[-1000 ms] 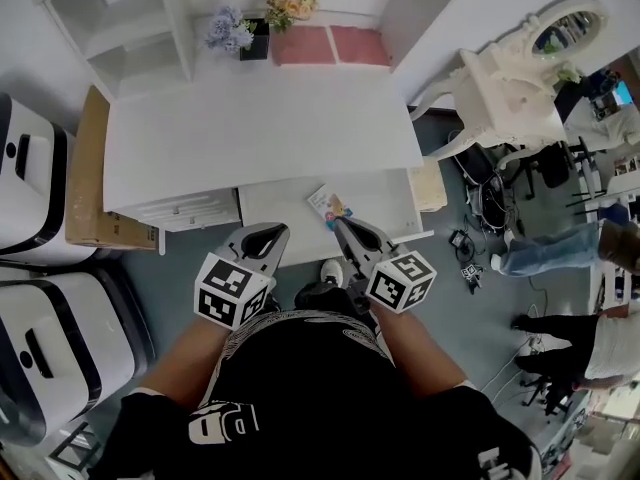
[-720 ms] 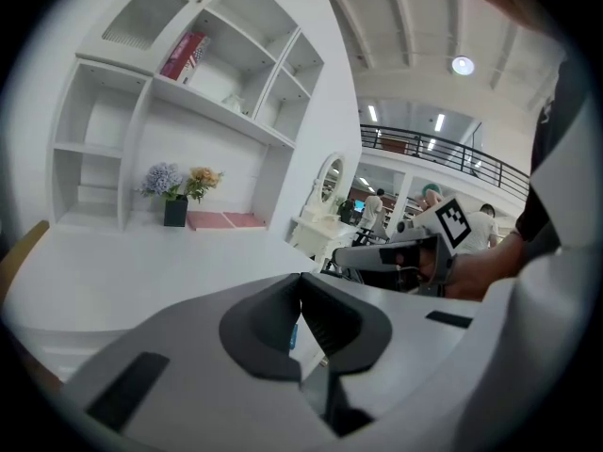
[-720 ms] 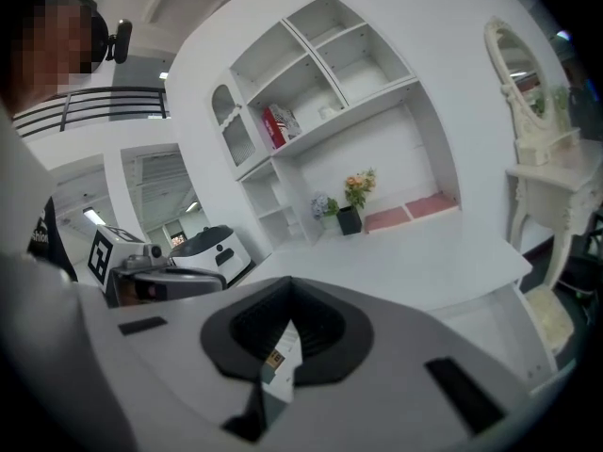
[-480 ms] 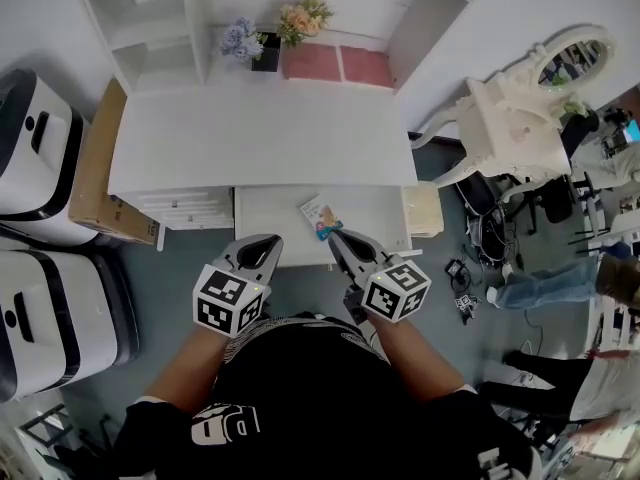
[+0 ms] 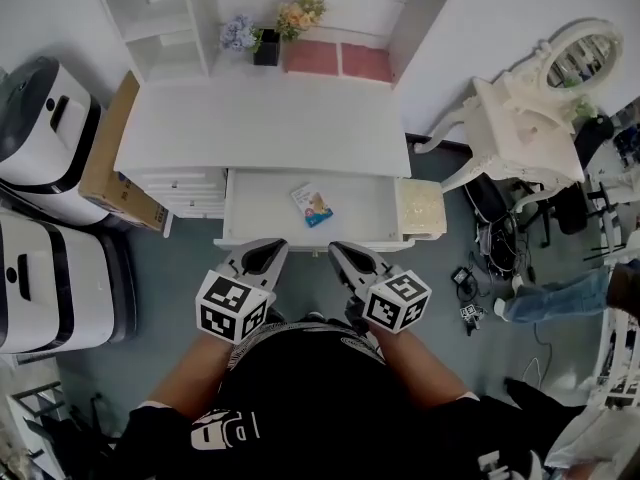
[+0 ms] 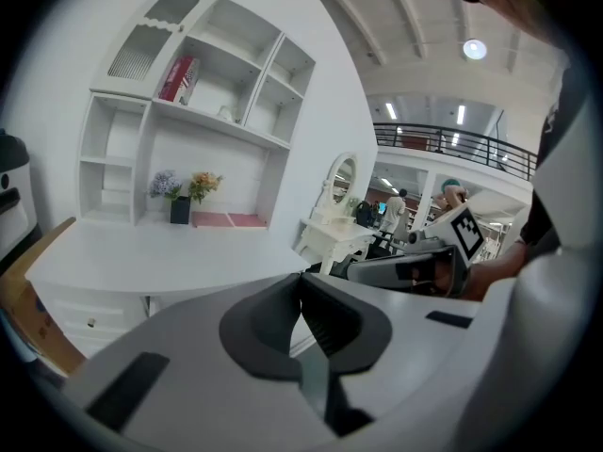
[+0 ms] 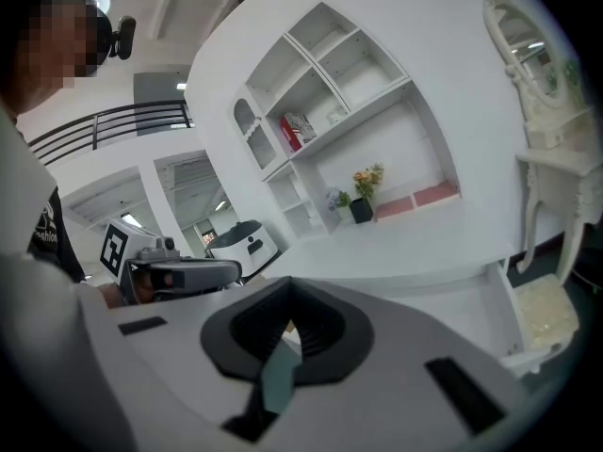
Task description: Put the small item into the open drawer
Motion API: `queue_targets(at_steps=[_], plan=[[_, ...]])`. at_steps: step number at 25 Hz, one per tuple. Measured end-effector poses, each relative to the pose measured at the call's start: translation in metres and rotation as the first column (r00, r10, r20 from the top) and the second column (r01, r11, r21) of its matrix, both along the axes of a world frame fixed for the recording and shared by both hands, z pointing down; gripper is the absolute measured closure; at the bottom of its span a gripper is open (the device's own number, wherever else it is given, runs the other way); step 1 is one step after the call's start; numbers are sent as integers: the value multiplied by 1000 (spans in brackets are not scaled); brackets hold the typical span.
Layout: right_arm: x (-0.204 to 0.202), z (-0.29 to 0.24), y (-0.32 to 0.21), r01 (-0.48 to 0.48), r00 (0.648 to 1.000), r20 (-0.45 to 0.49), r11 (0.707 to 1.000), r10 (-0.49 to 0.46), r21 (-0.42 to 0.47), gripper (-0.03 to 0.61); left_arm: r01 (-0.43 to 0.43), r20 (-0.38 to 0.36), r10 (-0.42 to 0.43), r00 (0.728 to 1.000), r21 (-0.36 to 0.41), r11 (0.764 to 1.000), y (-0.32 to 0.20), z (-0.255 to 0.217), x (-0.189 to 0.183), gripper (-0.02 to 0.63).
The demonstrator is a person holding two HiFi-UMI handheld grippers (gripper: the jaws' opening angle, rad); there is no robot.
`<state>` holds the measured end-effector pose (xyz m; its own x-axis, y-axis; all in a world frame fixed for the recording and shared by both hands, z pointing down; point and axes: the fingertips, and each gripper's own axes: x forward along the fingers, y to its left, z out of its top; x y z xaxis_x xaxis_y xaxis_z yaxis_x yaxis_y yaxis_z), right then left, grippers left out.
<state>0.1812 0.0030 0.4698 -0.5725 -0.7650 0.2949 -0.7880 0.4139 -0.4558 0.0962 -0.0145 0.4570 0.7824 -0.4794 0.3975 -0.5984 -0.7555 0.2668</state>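
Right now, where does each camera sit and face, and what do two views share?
Head view: on the head, steeply down at desk, open drawer; forearms, left gripper, right gripper show.
Left gripper view: on that gripper, along shut jaws toward desk; other gripper shows.
Right gripper view: same, mirrored; jaws shut.
Shared: flower vase.

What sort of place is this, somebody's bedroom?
Probably a mock bedroom set inside a big hall: a white desk and mirrored dressing table stand near floor cables, with a railed balcony beyond.
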Motion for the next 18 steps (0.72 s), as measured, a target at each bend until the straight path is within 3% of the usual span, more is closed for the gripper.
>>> queue_targets(at_steps=[8,18], plan=[[14,-3,51,48,998,-32,997,-46,67,572,62,28,-64,998,47,997,56,-3,9,600],[0,2,79,97,995,-8,994,-97,54,572,109,45,-110,993,26,994,99,5,-3,600]])
